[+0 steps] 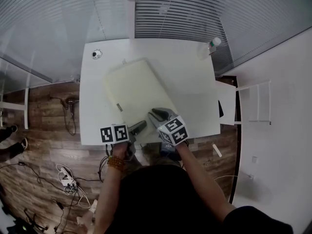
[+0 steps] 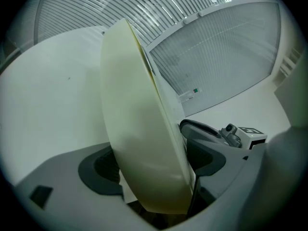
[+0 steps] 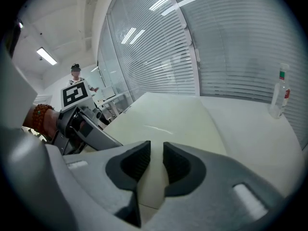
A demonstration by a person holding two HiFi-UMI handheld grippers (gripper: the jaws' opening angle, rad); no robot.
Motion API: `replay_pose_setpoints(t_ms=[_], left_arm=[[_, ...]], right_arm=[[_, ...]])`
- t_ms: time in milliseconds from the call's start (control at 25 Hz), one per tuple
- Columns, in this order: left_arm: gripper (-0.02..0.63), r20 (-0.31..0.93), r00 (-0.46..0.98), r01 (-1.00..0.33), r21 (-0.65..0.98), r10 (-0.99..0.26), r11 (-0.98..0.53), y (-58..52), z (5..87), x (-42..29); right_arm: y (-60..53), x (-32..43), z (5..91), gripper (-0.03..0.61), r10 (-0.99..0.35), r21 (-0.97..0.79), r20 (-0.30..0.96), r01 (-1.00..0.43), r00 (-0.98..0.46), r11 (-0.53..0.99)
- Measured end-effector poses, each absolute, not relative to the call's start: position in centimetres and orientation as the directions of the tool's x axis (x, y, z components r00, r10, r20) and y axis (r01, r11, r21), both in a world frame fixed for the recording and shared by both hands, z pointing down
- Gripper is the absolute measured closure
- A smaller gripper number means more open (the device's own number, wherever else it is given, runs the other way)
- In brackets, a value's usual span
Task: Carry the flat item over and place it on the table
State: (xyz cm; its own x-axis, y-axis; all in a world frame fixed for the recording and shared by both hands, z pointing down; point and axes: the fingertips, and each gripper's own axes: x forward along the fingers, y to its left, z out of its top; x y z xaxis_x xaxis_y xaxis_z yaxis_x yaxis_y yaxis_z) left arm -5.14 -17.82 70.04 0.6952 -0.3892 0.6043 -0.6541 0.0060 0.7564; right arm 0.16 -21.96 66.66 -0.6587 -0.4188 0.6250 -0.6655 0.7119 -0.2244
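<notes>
Mostly the risk sits at the near edge. The cream pad [image 1: 139,91] lies slantwise over the white table [image 1: 190,82], and both tools grip it only by the end nearest the person, close to the table's front edge. If one side lets go first, that end could sag or slide off toward the floor. I judge the pad soft enough to bend.

The left gripper [image 1: 138,127] has its jaws clamped across the pad's thickness. In its own view the left gripper [image 2: 151,162] shows a dark jaw face on each side of the cream slab [image 2: 139,129].

The right gripper [image 1: 157,115] sits just beside it, jaws drawn narrow. In its own view (right gripper [image 3: 156,160]) cream material fills the slim gap, so it seems to pinch the pad's edge, though how firmly is hard to tell.

A shove forward could also reach the plastic bottle [image 1: 210,47] at the far right corner, which is well apart for now.
</notes>
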Motion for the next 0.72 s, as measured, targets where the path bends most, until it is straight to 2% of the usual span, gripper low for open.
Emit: replay_pose_setpoints(t_ms=[480, 680, 720], left_arm=[[0.186, 0.602, 0.705, -0.632, 0.773, -0.374, 0.053, -16.0, 71.2, -6.6], [0.184, 0.599, 0.714, -0.623, 0.780, -0.364, 0.062, -15.0, 71.6, -6.6], [0.185, 0.599, 0.716, -0.622, 0.780, -0.359, 0.061, -14.9, 71.5, -6.6]], right_arm=[[-21.4, -2.0, 67.6, 0.503, -0.349, -0.225, 0.660, -0.618, -0.665, 0.753], [-21.4, -1.9, 68.1, 0.535, -0.359, -0.208, 0.679, -0.636, -0.641, 0.743], [-21.4, -1.7, 68.1, 0.577, -0.365, -0.198, 0.682, -0.641, -0.633, 0.741]])
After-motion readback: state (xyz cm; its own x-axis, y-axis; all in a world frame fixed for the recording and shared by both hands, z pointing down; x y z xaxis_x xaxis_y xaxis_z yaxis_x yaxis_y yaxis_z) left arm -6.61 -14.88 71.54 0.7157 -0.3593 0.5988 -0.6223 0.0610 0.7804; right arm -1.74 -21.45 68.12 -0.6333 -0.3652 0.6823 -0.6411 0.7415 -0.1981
